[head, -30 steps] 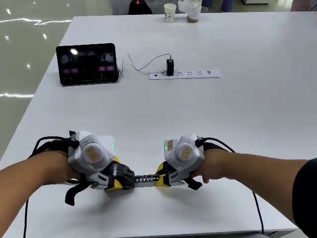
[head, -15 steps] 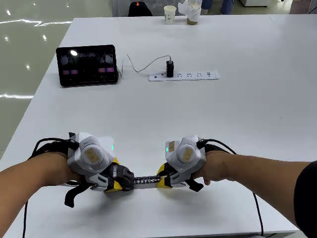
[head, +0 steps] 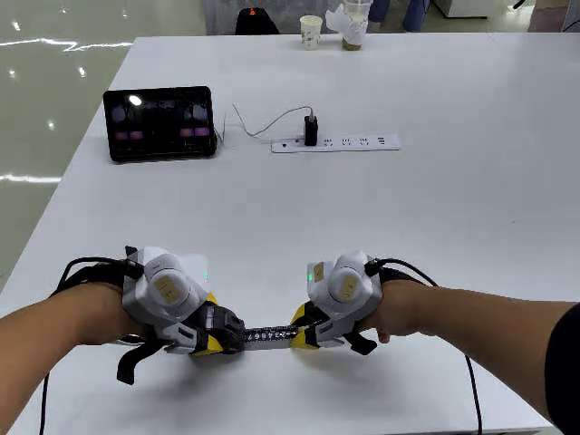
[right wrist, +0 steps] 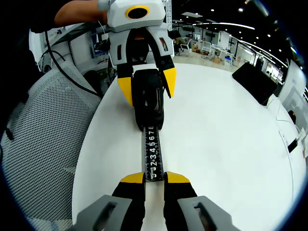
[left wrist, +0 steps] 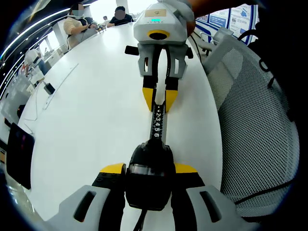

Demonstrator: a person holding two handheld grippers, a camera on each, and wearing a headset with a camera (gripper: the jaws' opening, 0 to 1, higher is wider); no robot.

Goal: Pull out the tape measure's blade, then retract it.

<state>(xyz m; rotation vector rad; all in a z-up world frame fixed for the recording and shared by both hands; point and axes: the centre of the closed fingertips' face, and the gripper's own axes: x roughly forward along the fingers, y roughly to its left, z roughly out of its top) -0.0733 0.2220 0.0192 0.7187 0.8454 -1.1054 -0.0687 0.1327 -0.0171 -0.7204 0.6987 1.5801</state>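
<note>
A black tape measure case [head: 228, 330] sits low over the white table [head: 381, 227] near its front edge, and my left gripper [head: 216, 332] is shut on it. From the case a short stretch of black blade [head: 270, 335] with white numerals runs right to my right gripper [head: 297, 337], which is shut on the blade's tip. In the left gripper view the case [left wrist: 149, 178] is clamped between my left gripper [left wrist: 149, 168], and the blade [left wrist: 158, 125] leads to the right gripper [left wrist: 160, 98]. The right gripper [right wrist: 154, 178] pinches the blade [right wrist: 152, 154] ahead of the case [right wrist: 148, 103].
A dark tablet [head: 160, 122] stands at the back left. A white power strip [head: 335, 142] with a black plug and cable lies mid-table. Paper cups [head: 311, 25] sit at the far edge. A mesh chair [left wrist: 255, 120] is just off the table's near edge.
The right gripper has drawn a little farther right from the case, so slightly more blade shows between the two grippers. The left gripper has stayed in place.
</note>
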